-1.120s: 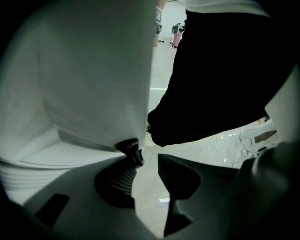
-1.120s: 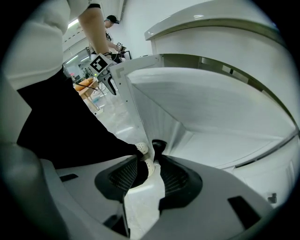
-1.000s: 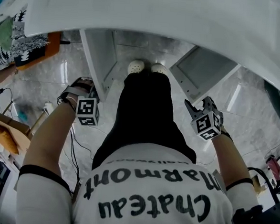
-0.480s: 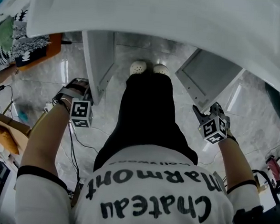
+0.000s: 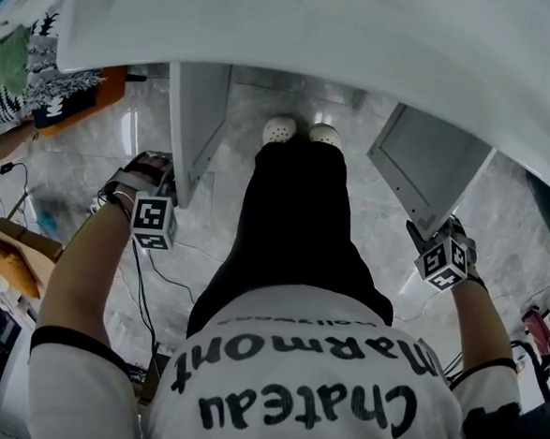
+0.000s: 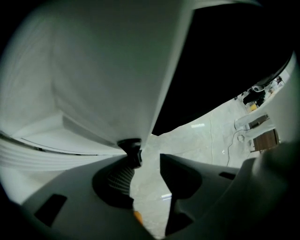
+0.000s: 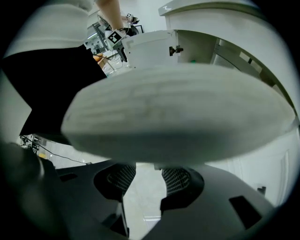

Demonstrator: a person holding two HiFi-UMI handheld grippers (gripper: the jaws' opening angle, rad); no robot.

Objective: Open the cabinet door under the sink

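Observation:
Under the white sink counter [image 5: 363, 32] both cabinet doors stand swung out. The left door [image 5: 195, 124] is beside my left gripper [image 5: 168, 180]. In the left gripper view that door [image 6: 108, 70] fills the upper left, and a small dark fitting [image 6: 131, 149] at its corner sits by the left fingertip. The left gripper [image 6: 149, 157] is opening, with only floor in its gap. My right gripper [image 5: 422, 235] is at the right door's [image 5: 428, 173] near corner. Its jaws [image 7: 147, 165] are opening too. The blurred door edge [image 7: 178, 117] hides the fingertips; the pads [image 7: 176, 178] press on nothing.
The person's black-clad legs and white shoes [image 5: 300, 131] stand between the doors. Cables [image 5: 159, 271] trail over the marble floor. Boxes and clutter [image 5: 10, 252] line the left side, with more gear at the right edge [image 5: 540, 326].
Both doors have swung wider. My left hand drifted outward to the left; my right hand moved right and lower in the picture along the right door's edge.

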